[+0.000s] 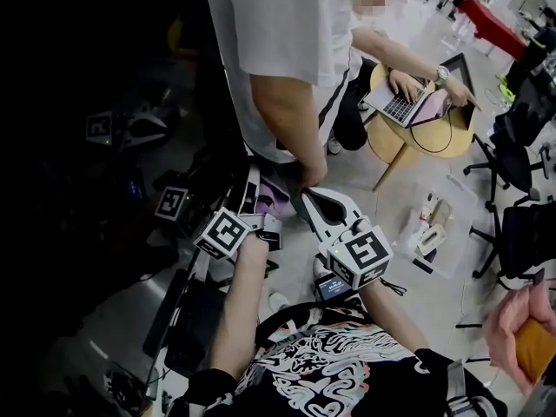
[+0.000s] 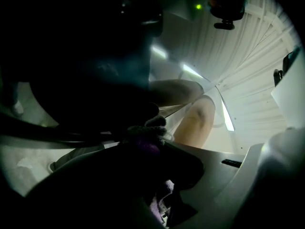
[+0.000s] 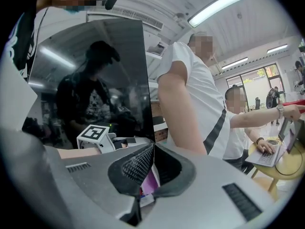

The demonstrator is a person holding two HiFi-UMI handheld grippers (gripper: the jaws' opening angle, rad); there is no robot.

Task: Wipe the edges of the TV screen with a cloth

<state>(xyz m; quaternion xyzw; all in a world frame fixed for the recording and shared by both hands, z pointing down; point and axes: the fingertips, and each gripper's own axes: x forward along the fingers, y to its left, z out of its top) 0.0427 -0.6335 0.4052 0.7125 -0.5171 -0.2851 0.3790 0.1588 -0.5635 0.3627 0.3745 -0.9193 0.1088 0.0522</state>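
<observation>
The TV screen [image 3: 90, 80] stands straight ahead of the right gripper [image 3: 153, 149], a dark reflective panel whose near vertical edge runs down to just above that tool's tips. A standing person in a white shirt [image 1: 278, 50] is close beyond and to the right of both tools. The right gripper's jaws are drawn together, tips meeting, and the purple cloth [image 1: 274, 200] appears to be pinched between the pads. The left gripper [image 2: 153, 144], just to the left of the right one, is likewise closed on the cloth, whose fuzzy fold sticks out past its tips. To wipe well, I judge one tool should carry the cloth alone, with a fair fold left proud of the tips so that fabric, not the jaw, meets the panel. The stroke should then follow the edge in one steady line at light pressure, keeping clear of the bystander. No brand or label is legible. The marker cube [image 1: 360, 254] shows only black-and-white square patterns, and the screen shows only reflections.
</observation>
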